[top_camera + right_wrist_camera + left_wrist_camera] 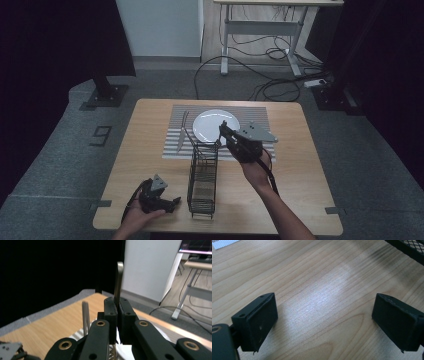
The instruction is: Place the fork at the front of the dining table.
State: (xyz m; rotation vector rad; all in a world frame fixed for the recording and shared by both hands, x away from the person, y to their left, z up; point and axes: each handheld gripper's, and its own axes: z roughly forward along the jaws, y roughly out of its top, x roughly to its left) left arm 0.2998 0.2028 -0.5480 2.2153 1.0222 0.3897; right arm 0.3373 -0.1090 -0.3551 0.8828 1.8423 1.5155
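A metal utensil [119,282] stands upright between the jaws of the right gripper [117,315], which are pressed tight on its handle; the handle's flat end rises above the jaw tips, and in the right gripper view a glimpse of tines below the jaws suggests a fork, though little of that end can be seen. In the high view the right gripper [223,131] is held above the far end of a black wire caddy [202,180], near the near edge of a white plate [212,125], with the person's right hand [255,167] and forearm reaching up from the bottom edge. The caddy stands on the wooden counter [145,150], long and narrow, running from the placemat toward the person. The plate lies on a grey striped placemat [172,147], and a knife [181,132] lies on the mat to the left of the plate. A second upright metal handle [85,316] shows just left of the closed jaws in the right gripper view. The left gripper [170,204] rests low near the counter's near edge, just left of the caddy, held by the left hand [140,215]. In the left gripper view its jaws stand wide apart with nothing between them, bare wood below, and a corner of the caddy's mesh [412,247] at the upper right.
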